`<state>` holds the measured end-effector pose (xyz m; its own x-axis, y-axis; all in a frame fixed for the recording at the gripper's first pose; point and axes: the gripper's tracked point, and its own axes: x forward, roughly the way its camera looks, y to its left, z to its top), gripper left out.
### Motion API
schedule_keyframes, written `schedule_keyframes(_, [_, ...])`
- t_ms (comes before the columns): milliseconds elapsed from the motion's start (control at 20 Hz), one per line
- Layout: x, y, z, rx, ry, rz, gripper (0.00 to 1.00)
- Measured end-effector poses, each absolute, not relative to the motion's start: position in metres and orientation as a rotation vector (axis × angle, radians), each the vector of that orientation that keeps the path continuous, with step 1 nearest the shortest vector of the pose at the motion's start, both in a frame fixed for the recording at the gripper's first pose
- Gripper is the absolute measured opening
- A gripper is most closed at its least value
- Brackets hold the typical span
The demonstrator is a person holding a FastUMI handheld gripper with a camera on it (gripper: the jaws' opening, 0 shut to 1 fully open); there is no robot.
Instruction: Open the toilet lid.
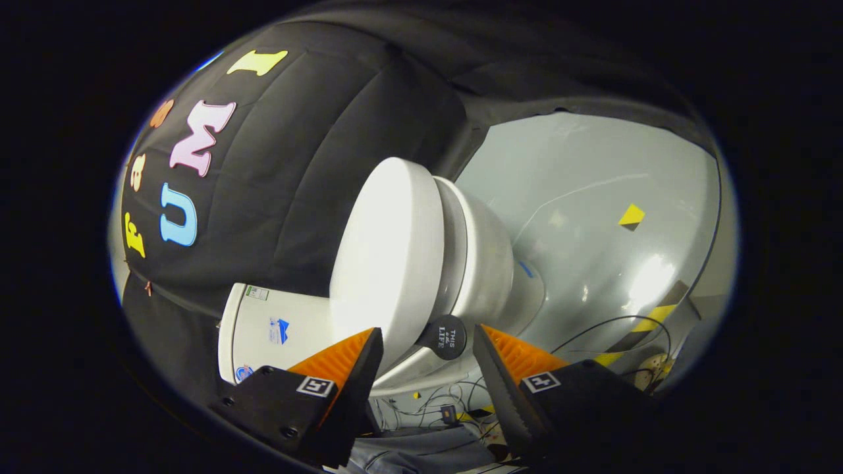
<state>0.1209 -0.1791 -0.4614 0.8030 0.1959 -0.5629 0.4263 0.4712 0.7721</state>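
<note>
The toilet lid (388,263) is plain glossy white, and so are the seat and bowl (484,263) behind it. The tank (263,329) is white too, with small blue marks and a little green-edged sticker on its face. A round black tag (444,337) with pale lettering sits just ahead of the tongs (428,359). The floor (593,217) is pale grey and shiny, with a yellow-and-black square marker (631,216), a short blue mark (525,268) and a yellow-and-black striped strip (649,322).

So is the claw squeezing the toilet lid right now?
No, the claw is open: the toilet lid and a small round black knob sit between its spread fingers, which are not pressing on either.
</note>
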Motion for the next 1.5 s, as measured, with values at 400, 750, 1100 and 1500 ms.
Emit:
schedule_keyframes(400, [0.137, -0.168, -0.482, 1.218, 0.574, -0.108, 0.56])
schedule_keyframes(750, [0.138, -0.171, -0.493, 1.318, 0.544, -0.134, 0.19])
schedule_keyframes(1100, [0.141, -0.172, -0.482, 1.235, 0.544, -0.141, 0.06])
schedule_keyframes(1500, [0.146, -0.168, -0.445, 0.878, 0.579, -0.152, 0.07])
